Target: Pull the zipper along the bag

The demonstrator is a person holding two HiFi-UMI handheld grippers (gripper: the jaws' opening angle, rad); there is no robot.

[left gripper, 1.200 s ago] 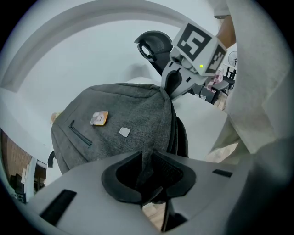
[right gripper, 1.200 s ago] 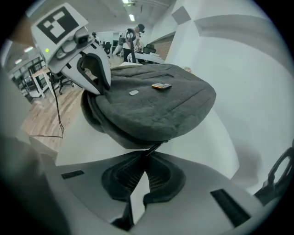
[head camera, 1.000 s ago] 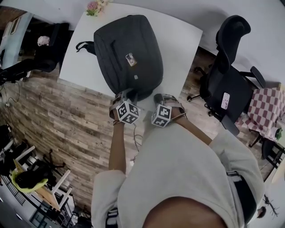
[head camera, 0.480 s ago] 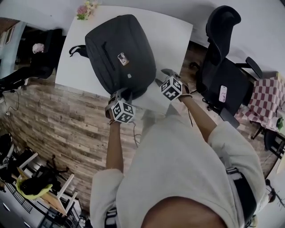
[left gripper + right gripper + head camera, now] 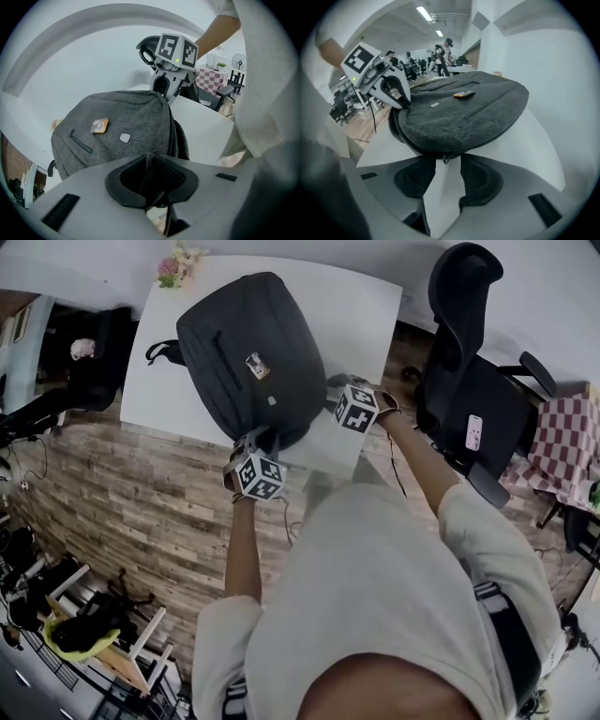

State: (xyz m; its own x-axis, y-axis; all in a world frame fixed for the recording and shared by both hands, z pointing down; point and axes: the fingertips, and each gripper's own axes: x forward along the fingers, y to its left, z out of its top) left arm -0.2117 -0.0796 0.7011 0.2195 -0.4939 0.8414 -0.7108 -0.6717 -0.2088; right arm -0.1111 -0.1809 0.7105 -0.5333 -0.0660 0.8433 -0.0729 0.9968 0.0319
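Zipper pull [image 5: 446, 160] at mouth of right gripper [image 5: 446, 171], jaws parted, just narrowing; left gripper [image 5: 150, 180], just tightened, clamped on bag [image 5: 122, 136] at near edge, seemingly fabric; pinch pull squarely before drawing.

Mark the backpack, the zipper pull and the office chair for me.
backpack [image 5: 234, 334], head view, middle of its grey front panel.
zipper pull [image 5: 446, 159], right gripper view, small tab below the bag's edge.
office chair [image 5: 464, 395], head view, its black seat.
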